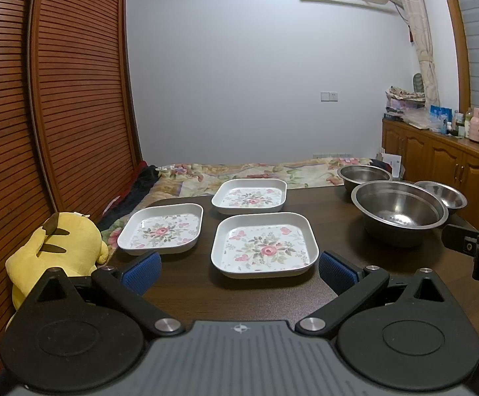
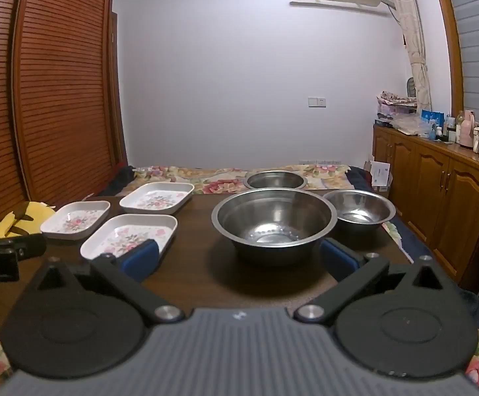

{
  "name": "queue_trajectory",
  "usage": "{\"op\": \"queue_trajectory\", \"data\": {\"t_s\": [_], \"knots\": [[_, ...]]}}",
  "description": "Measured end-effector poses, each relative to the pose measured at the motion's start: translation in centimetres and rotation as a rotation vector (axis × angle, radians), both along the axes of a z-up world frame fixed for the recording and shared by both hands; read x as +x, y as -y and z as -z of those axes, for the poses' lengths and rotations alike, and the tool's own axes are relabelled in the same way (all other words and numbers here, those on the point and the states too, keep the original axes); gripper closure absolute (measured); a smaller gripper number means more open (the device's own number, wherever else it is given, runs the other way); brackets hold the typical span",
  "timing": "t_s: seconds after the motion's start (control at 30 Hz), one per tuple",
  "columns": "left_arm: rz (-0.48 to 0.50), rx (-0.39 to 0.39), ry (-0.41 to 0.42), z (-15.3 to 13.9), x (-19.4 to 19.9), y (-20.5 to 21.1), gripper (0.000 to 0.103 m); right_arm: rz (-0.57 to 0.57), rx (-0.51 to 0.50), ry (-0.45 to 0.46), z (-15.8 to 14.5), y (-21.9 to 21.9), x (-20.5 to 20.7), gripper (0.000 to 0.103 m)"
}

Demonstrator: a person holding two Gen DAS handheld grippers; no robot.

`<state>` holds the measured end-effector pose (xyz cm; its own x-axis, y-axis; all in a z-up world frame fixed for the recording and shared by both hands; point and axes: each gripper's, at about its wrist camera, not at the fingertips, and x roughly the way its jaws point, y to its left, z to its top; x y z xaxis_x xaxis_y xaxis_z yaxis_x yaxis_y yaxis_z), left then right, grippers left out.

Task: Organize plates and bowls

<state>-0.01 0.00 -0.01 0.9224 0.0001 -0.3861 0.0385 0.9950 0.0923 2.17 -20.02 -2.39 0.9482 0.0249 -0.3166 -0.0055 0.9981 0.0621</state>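
The big steel bowl [image 2: 274, 221] stands on the dark table [image 2: 190, 277] and serves here as the landmark. Just behind it is a second steel bowl [image 2: 275, 180], at the far edge of the table, and just to its right is a smaller steel bowl [image 2: 358, 211]. To its left lie three square flowered plates, none stacked: the near plate [image 1: 263, 246], the far plate [image 1: 249, 196] and the left plate [image 1: 162, 229]. The right gripper [image 2: 239, 260] hovers in front of the big bowl with its jaws spread wide and nothing between them; the left gripper [image 1: 239, 269] hovers in front of the near plate, also spread and empty. I judge that no stacking is done yet. The risks come mostly from the materials. The steel rim is thin, smooth and curved, so a pinch on it may slip and the bowl may tilt or drop with noise. The second bowl sits so near the table edge that a push from the front could send it onto the bed [image 2: 213, 176]. The plates are shallow, so a pad [image 1: 142, 272] may slide over the rim and shove the plate into its neighbour
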Motion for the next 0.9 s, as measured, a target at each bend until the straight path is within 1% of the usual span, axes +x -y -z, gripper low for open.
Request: {"op": "queue_trajectory", "data": {"t_s": [0.9], "knots": [[0.0, 0.0, 0.0, 0.0, 0.01, 0.0, 0.0, 0.0, 0.0, 0.001, 0.2, 0.05, -0.12, 0.0]]}}
